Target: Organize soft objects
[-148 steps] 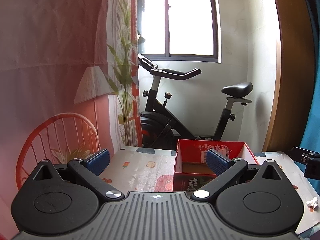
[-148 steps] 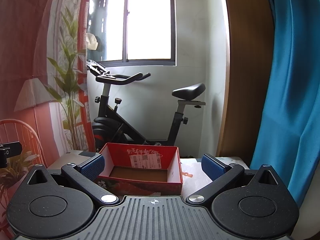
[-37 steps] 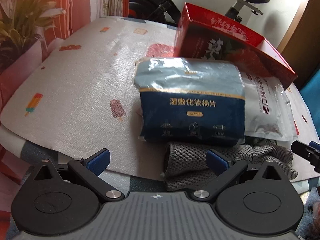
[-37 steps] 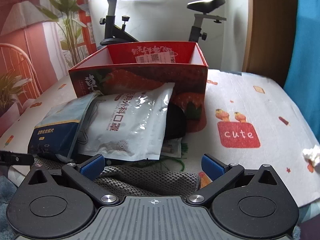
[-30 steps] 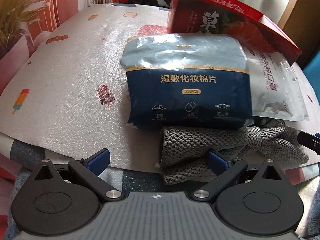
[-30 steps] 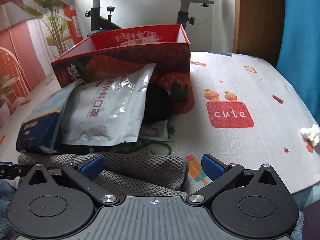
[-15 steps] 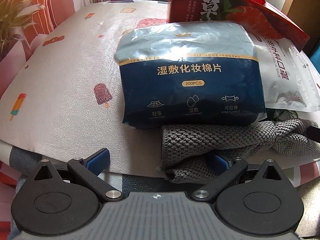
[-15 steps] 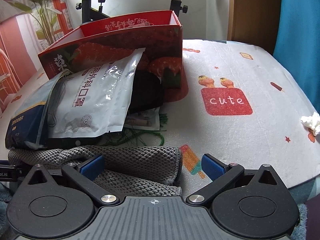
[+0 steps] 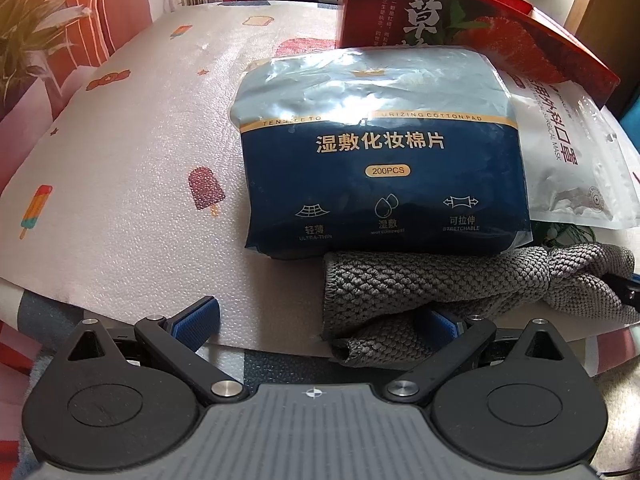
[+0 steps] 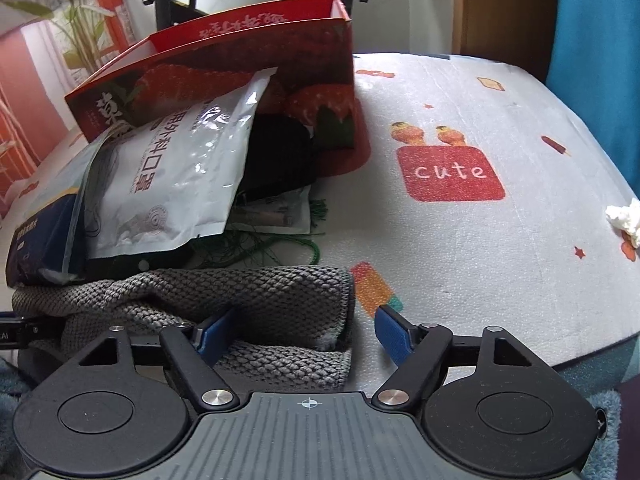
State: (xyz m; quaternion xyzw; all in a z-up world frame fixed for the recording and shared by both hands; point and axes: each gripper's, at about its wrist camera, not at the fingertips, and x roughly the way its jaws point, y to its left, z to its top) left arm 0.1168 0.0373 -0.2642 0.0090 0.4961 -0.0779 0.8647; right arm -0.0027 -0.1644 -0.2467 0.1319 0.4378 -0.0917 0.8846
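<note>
Right gripper point(image 10: 304, 330) sits low at the near edge of the table point(image 10: 480, 240) with its jaws closing around the right-hand end of the grey knitted cloth point(image 10: 240, 292); the left pad presses into the folds, while the right pad stands just clear of the cloth's edge, so nothing is clamped yet; left gripper point(image 9: 320, 318) hangs wide apart at the cloth's other end, its right pad against the knit and its left pad over bare table, gripping nothing.

As for progress, the sorting looks barely begun; the red strawberry box point(image 10: 224, 56), which is likely the place meant for the soft things, shows only an open rim from here, and whether anything lies inside cannot be told; every soft item in view is outside it. The blue cotton-pad pack point(image 9: 380, 152) lies flat in front of the box, touching the cloth's far edge; the silver mask pouch point(image 10: 176, 168) leans against the box wall, partly over the blue pack; a dark bundle point(image 10: 280, 156) and some green thread point(image 10: 272, 248) lie beneath and beside the pouch; a small white wad point(image 10: 624, 216) sits well apart at the table's right edge.

Judged from this, the cloth is the first piece in hand; securing, lifting and placing it remains, and then each pack in turn.
</note>
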